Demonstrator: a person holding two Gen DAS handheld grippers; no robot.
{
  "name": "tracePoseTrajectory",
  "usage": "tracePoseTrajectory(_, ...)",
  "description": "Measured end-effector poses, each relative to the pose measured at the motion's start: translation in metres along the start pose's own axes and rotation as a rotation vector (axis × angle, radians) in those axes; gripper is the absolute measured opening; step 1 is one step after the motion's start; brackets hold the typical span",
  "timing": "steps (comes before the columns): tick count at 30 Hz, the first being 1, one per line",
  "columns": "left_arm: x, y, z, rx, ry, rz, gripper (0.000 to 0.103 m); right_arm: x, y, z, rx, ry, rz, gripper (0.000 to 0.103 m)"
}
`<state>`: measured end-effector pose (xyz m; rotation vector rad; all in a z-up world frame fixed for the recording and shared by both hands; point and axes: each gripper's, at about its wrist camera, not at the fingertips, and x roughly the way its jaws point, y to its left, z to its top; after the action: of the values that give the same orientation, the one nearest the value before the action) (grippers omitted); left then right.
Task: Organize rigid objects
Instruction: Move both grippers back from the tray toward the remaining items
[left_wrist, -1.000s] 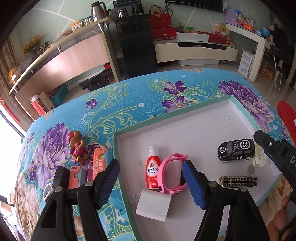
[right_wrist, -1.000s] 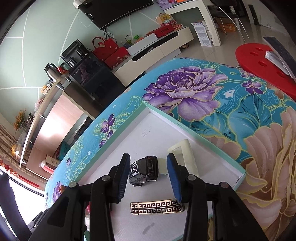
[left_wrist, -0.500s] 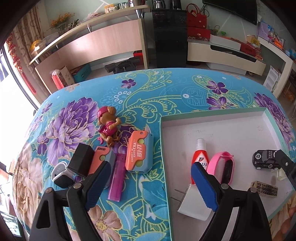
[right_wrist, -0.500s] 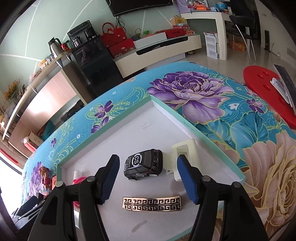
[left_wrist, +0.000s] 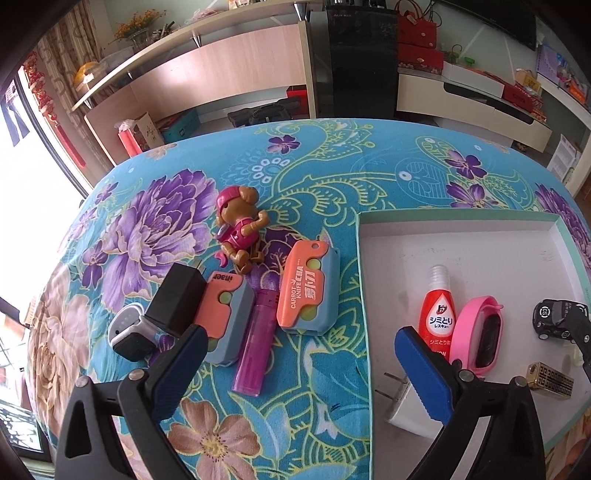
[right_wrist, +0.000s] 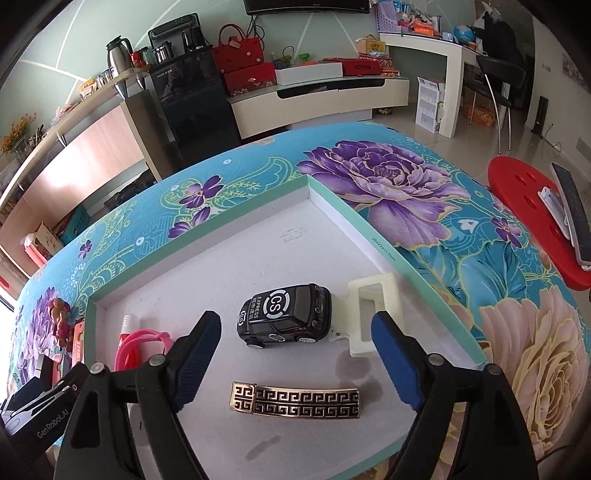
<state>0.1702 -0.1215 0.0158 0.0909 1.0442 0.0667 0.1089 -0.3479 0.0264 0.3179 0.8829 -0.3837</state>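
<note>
Two hand-held grippers, both empty with jaws opening: your right hand-held gripper (right_wrist: 295, 354) hovers over the white tray (right_wrist: 207, 266), toy car (right_wrist: 284, 319) just released inside; your left hand-held gripper (left_wrist: 295, 365) straddles the tray's edge, likely heading for the carrot knife (left_wrist: 306, 291) outside it.

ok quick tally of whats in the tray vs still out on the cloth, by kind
In the tray:
toy car: 1
red bottle: 1
pink band: 1
gold clip: 1
cream clip: 1
white plug: 1

On the cloth:
carrot knives: 2
puppy figure: 1
purple lighter: 1
black adapter: 1
watch: 1

Total: 12
</note>
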Motion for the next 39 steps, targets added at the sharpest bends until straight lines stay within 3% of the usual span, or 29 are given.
tracePoseTrajectory(10, -0.002, 0.007, 0.001, -0.010, -0.004, 0.005, 0.103, -0.006, 0.009, 0.001, -0.027, -0.005, -0.006, 0.084)
tracePoseTrajectory(21, -0.007, 0.049, 0.003, -0.100, -0.021, 0.043, 0.103, -0.014, 0.038, -0.002, -0.105, -0.028, 0.021, 0.085)
tracePoseTrajectory(25, -0.009, 0.063, 0.000, -0.126, -0.025, 0.057, 0.103, -0.019, 0.042, -0.002, -0.096, -0.046, 0.042, 0.088)
tracePoseTrajectory(27, -0.010, 0.071, -0.001, -0.143, -0.027, 0.058, 0.103, -0.020, 0.047, -0.002, -0.105, -0.054, 0.054, 0.096)
tracePoseTrajectory(39, -0.024, 0.119, -0.004, -0.248, -0.065, 0.066, 0.103, -0.024, 0.086, -0.014, -0.162, -0.041, 0.146, 0.096)
